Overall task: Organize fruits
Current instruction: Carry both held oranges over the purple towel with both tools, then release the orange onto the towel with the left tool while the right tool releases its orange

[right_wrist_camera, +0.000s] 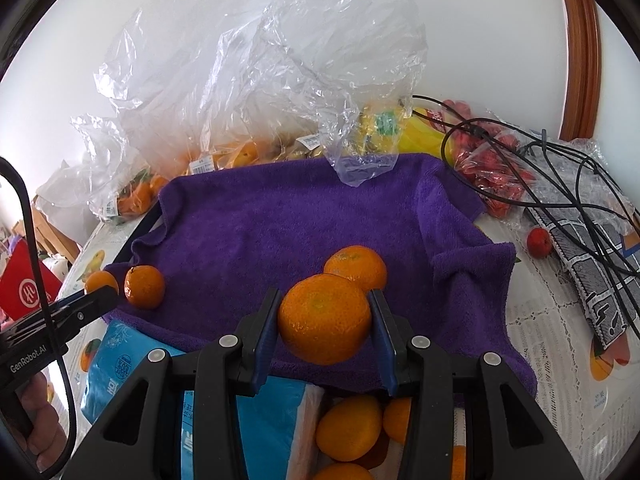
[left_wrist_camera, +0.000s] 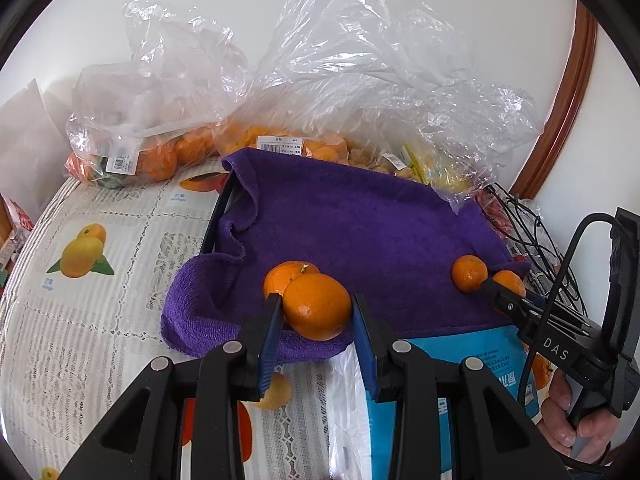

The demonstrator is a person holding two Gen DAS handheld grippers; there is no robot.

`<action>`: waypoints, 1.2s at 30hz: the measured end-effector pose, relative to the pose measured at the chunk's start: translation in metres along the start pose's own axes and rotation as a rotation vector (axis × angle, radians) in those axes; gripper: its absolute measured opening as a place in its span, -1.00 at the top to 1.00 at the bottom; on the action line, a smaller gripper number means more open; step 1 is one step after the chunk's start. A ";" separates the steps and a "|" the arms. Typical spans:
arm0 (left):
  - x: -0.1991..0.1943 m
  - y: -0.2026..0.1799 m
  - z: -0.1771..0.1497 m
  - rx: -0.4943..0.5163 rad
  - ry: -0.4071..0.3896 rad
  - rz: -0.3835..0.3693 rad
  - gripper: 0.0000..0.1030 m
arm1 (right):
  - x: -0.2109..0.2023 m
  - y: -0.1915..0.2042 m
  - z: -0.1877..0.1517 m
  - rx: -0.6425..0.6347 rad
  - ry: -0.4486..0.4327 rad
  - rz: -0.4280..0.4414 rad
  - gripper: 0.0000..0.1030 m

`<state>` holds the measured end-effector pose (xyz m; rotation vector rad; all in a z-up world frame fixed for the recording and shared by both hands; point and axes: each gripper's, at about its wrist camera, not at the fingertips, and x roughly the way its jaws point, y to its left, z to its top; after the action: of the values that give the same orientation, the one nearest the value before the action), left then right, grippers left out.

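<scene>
Low centre, the left tool (left_wrist_camera: 316, 312) is clamped on an orange (left_wrist_camera: 317, 306); the right tool (right_wrist_camera: 324, 320), stamped "DAS", is clamped on another orange (right_wrist_camera: 324, 318). Both oranges hang above the purple towel (left_wrist_camera: 360, 216); price-labelled bags (left_wrist_camera: 280, 80) behind, writing too small to read

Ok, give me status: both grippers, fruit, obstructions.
Left gripper shut on an orange. Right gripper shut on another orange. One loose orange beside each on the purple towel. Nothing blocking.
</scene>
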<state>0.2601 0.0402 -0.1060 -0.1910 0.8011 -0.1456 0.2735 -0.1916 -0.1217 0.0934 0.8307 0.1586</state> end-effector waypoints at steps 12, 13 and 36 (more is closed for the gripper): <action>0.001 0.001 0.000 -0.012 0.000 -0.003 0.37 | -0.006 -0.002 0.002 0.010 -0.020 0.000 0.16; 0.000 0.001 0.000 -0.013 0.000 -0.005 0.37 | -0.006 -0.002 0.002 0.009 -0.021 -0.001 0.16; 0.027 -0.018 0.001 -0.013 0.058 -0.057 0.37 | -0.034 -0.005 0.004 -0.018 -0.091 -0.021 0.15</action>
<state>0.2783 0.0172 -0.1195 -0.2229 0.8548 -0.1999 0.2543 -0.2024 -0.0947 0.0742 0.7393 0.1412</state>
